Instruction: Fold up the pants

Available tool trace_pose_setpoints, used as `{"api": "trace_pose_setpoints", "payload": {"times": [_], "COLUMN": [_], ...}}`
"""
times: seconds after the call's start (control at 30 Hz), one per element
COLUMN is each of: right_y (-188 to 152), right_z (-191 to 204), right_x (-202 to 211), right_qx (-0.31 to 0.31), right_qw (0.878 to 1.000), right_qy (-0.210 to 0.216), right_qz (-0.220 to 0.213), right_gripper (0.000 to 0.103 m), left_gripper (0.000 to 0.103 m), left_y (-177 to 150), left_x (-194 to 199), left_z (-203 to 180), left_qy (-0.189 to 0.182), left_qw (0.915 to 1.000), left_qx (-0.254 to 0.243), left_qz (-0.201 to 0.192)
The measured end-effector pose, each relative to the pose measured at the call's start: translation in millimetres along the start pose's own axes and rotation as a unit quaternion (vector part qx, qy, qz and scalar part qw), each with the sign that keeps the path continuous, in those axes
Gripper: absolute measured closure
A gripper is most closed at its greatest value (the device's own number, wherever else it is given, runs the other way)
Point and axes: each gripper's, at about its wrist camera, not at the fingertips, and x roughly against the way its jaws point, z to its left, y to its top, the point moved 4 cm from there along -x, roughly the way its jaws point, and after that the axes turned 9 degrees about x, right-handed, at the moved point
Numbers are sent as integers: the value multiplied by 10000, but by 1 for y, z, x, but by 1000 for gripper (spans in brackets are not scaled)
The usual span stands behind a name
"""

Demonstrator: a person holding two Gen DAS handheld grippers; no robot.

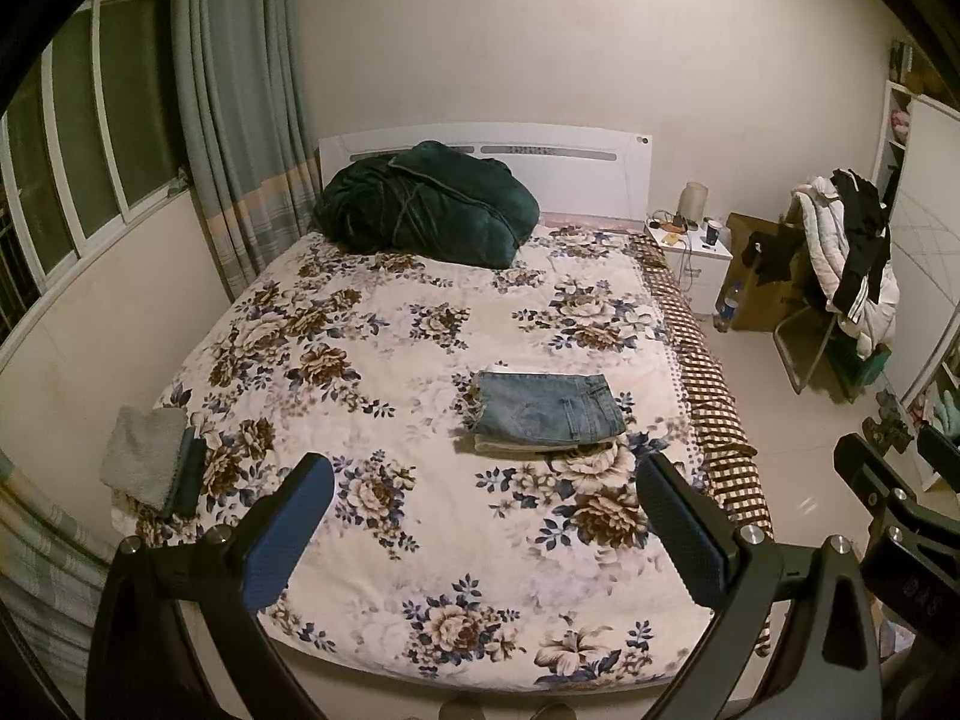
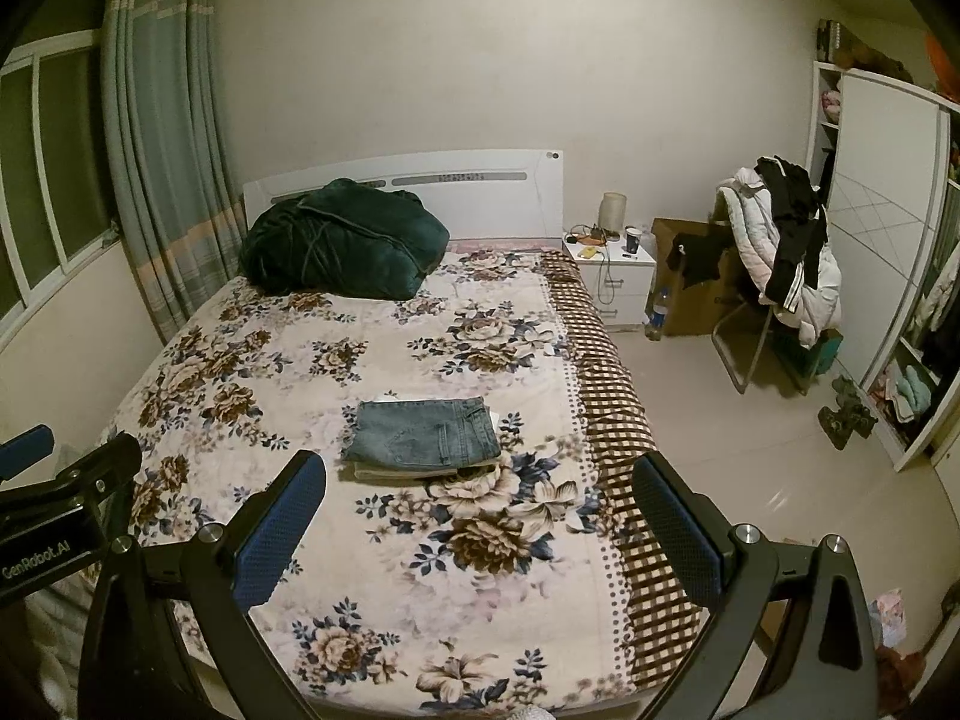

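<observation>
Pants point(image 1: 547, 416) in faded blue denim appear already folded: judging from how they lie, the folding itself looks finished, and at most a light squaring-up or moving the stack remains.

Nearest the cameras, both grippers hang above the foot of the bed, holding nothing. The left gripper point(image 1: 486, 498) has its jaws spread wide, blue pads facing each other across bare bedspread; the right gripper point(image 2: 483, 495) is likewise released and wide apart. Neither touches any cloth. In the left wrist view the right gripper's body shows at about 4 o'clock, and in the right wrist view the left one sits at about 9 o'clock.

Just beyond the fingertips, at roughly 12 o'clock from each gripper, the pants rest on the floral bedspread point(image 1: 384, 360), nearer the bed's right edge than its left. They form a compact rectangle, back pocket and waistband on top, one frayed edge toward 9 o'clock. Under them lies a pale folded layer, likely another garment, though its kind cannot be told.

At 9 o'clock in the left view a grey folded cloth point(image 1: 147, 456) sits at the bed's corner. Farthest off, at 11 o'clock, a dark green blanket point(image 1: 426, 204) is heaped against the headboard point(image 1: 576, 168).
</observation>
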Motion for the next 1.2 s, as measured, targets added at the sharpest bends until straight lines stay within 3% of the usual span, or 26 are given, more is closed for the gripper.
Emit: {"api": "trace_pose_setpoints", "payload": {"times": [1.2], "right_y": [15], "right_z": [7], "right_x": [3], "right_qx": [-2], "right_qw": [10000], "right_qy": [38], "right_qz": [-57], "right_gripper": [0], "left_gripper": [0], "left_y": [11], "left_x": [0], "left_z": [-10], "left_qy": [-8], "left_qw": [10000], "left_qx": [17], "left_qz": [-20]}}
